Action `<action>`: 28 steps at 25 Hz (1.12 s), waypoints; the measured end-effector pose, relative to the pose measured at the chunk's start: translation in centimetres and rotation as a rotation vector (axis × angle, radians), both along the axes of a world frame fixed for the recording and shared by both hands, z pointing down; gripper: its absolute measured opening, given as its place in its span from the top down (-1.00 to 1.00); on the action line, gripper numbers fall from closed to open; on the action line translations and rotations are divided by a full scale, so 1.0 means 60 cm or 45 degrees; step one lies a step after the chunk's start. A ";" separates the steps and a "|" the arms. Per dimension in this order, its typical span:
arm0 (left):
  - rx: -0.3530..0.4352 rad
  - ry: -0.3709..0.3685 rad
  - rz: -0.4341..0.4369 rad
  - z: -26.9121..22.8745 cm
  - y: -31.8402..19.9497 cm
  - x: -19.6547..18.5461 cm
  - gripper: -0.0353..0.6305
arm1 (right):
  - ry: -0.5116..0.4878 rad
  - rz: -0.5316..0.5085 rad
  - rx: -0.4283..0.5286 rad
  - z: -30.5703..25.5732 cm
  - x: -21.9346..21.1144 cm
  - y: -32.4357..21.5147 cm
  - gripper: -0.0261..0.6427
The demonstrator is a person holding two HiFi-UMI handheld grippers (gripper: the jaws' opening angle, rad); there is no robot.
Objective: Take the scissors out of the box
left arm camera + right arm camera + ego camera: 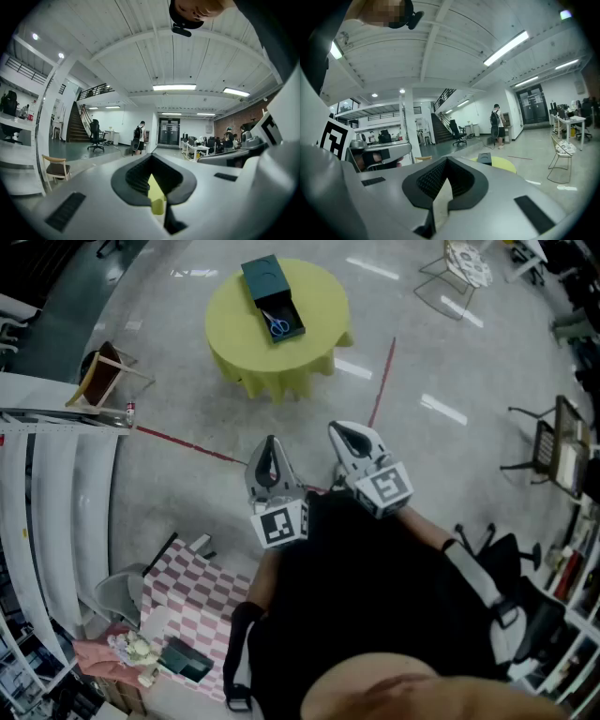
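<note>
A round table under a yellow cloth (234, 320) stands far ahead on the floor. On it lies a dark teal box (292, 313) with its lid (263, 277) folded back, and blue-handled scissors (278, 325) rest inside. Both grippers are held close to the person's body, well short of the table. My left gripper (271, 444) is shut with nothing in it, and my right gripper (349, 432), beside it, is shut and empty too. In the right gripper view the box (484, 159) and the table's yellow top (508, 165) show beyond the closed jaws.
A wooden chair (103, 371) stands left of the table and a wire chair (459, 277) at the far right. A red line (380, 381) crosses the floor. A checkered cloth (192, 601) with a dark box (192, 662) lies near left. White shelving (56, 502) lines the left side.
</note>
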State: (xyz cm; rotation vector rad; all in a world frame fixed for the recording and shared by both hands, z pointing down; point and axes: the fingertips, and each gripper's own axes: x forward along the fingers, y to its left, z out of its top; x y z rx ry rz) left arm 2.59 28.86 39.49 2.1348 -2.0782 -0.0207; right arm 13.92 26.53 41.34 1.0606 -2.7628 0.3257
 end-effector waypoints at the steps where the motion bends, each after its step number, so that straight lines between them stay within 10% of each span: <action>1: 0.002 0.001 0.000 0.000 -0.001 0.001 0.90 | -0.001 0.000 -0.002 0.000 0.000 -0.001 0.93; 28: -0.010 0.014 0.032 0.017 0.002 -0.057 0.90 | 0.020 0.053 0.057 0.003 -0.071 -0.002 0.93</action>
